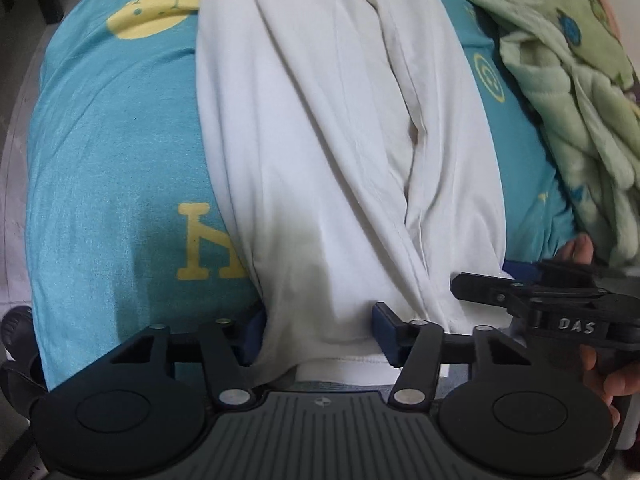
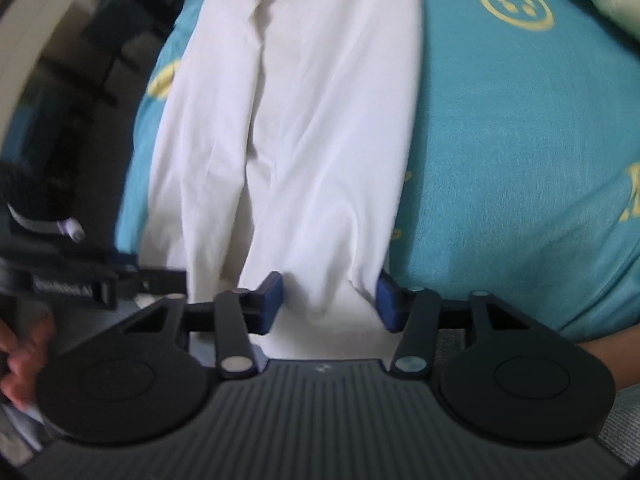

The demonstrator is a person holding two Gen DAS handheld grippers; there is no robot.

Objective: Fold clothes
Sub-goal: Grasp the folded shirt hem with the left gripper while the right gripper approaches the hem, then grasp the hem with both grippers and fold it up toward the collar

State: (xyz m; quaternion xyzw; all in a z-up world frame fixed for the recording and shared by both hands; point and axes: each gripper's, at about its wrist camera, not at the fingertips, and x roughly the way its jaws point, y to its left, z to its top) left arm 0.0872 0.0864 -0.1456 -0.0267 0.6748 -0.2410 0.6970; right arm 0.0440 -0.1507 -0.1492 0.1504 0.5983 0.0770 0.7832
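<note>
While the white garment (image 1: pixel 340 140) lies lengthwise on the teal sheet (image 1: pixel 120 140), the left tongs (image 1: pixel 320 336) and right tongs (image 2: pixel 330 300) each stand half-open, straddling its near hem.

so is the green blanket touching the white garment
Apart. The left wrist view shows teal sheet between the green blanket and white garment.

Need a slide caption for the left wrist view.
Left gripper straddling the near end of a white garment on a teal sheet.
</note>
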